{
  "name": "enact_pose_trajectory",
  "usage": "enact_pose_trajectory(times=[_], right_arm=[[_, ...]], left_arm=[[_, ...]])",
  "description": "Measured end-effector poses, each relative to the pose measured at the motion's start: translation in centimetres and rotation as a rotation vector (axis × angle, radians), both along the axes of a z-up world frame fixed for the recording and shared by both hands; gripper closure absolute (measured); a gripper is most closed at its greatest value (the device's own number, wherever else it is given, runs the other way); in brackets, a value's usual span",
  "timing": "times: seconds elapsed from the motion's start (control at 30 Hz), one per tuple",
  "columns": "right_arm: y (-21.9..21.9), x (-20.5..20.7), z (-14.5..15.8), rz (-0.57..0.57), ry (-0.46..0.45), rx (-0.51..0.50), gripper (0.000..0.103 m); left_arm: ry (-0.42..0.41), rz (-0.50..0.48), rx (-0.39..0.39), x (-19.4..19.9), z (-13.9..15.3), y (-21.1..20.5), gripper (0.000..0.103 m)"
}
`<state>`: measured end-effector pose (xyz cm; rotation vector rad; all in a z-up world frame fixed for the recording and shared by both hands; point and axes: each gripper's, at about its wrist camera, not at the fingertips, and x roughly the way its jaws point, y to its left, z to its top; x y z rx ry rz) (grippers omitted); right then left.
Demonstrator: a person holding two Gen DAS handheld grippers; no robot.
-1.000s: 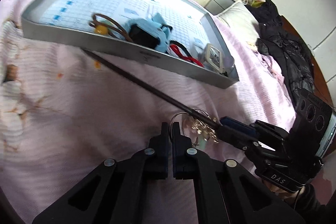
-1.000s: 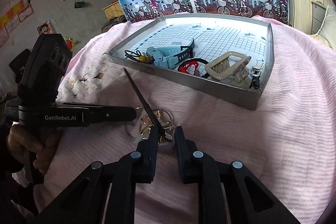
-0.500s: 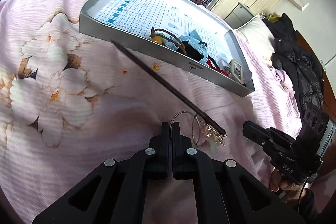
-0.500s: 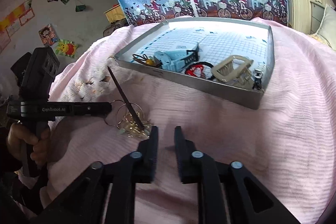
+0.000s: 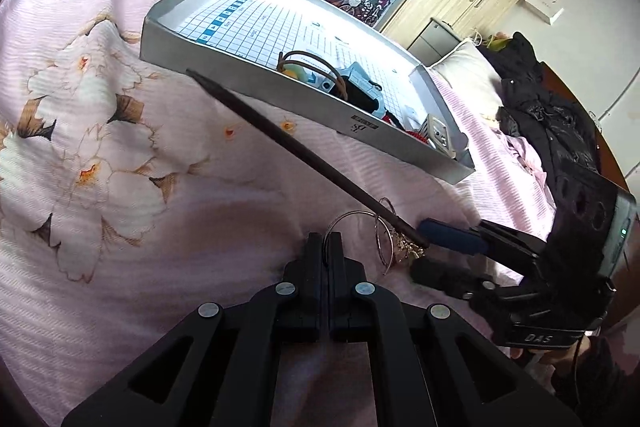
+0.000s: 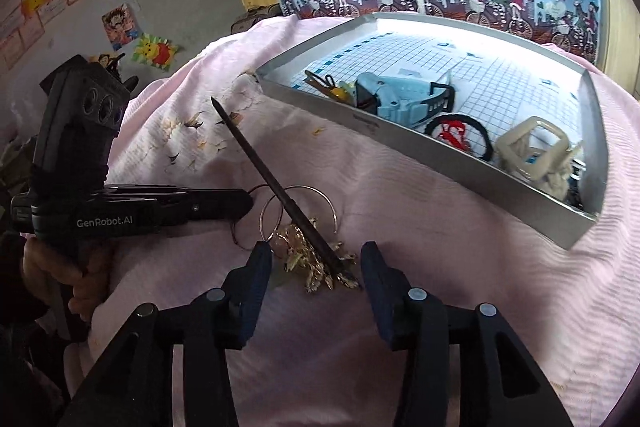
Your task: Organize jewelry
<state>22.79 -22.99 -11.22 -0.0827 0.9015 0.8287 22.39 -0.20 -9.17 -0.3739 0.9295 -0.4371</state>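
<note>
Now the right gripper [image 6: 316, 263] has spread its jaws wide and dropped back over the gold ornament end of the dark hair stick [image 6: 280, 191], after hanging narrower and farther off half a second ago. The left gripper [image 5: 325, 247], jaws pinched together, grips a thin silver hoop [image 5: 352, 227] on the pink bedspread [image 5: 168, 163]. The stick remains outside the grey grid-lined tray [image 6: 532, 203]; a grasp looks imminent.
</note>
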Motion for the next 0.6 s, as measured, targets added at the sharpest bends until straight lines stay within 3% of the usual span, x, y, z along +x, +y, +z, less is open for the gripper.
enact_pose_trajectory(times=[0.6], right_arm=[[-0.9,-0.1,-0.2,-0.036,0.004,0.042,0.062]], left_arm=[[-0.033,-0.005,0.009,-0.1,-0.1,-0.4,0.103]])
